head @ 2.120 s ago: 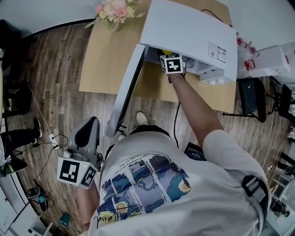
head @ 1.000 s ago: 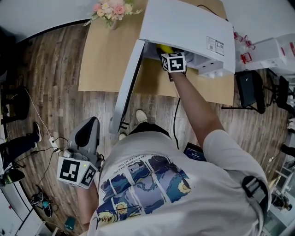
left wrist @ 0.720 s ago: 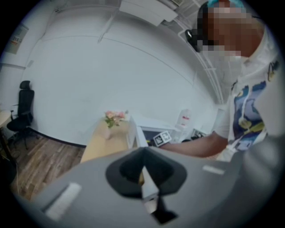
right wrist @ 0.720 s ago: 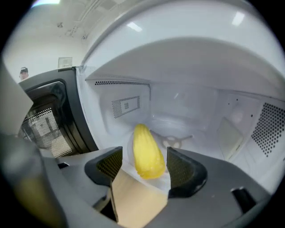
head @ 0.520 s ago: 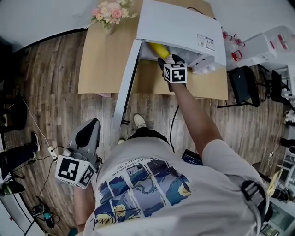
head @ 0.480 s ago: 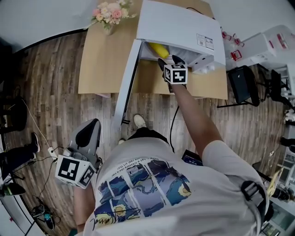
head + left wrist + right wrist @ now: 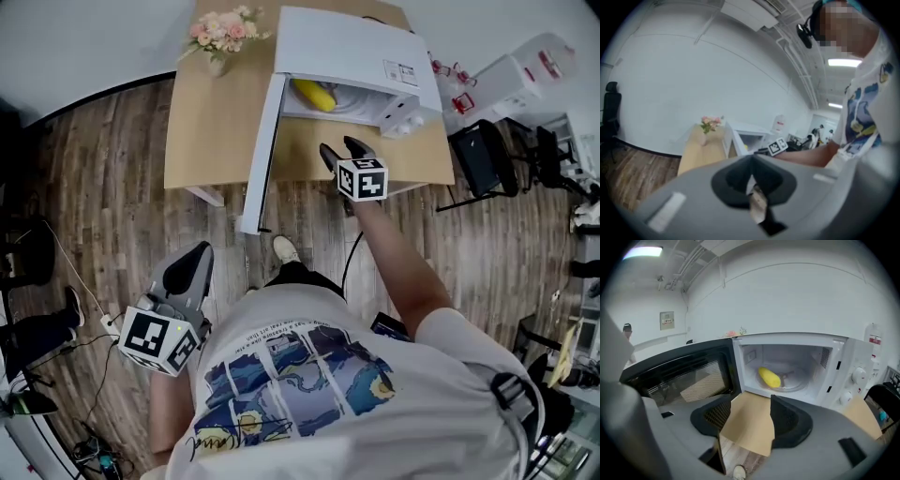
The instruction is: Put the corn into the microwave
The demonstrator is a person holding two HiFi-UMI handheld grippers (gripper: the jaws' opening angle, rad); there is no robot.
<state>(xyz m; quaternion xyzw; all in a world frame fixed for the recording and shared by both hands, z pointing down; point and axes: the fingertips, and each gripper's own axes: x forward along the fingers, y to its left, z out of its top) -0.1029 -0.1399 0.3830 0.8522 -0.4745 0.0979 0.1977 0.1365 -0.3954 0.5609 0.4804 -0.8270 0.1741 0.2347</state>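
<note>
The yellow corn lies on the glass plate inside the white microwave. Its door stands swung out to the left. My right gripper is open and empty, held over the table edge in front of the oven mouth, clear of the corn. My left gripper hangs low by the person's left side, far from the table, jaws shut with nothing between them.
The microwave stands on a tan wooden table with a vase of pink flowers at its back left. A dark chair and white boxes are to the right. Cables lie on the wood floor.
My right gripper has let go of the corn inside the microwave and drawn back out to the table's front edge. The corn stays on the plate. The left gripper has barely moved.
</note>
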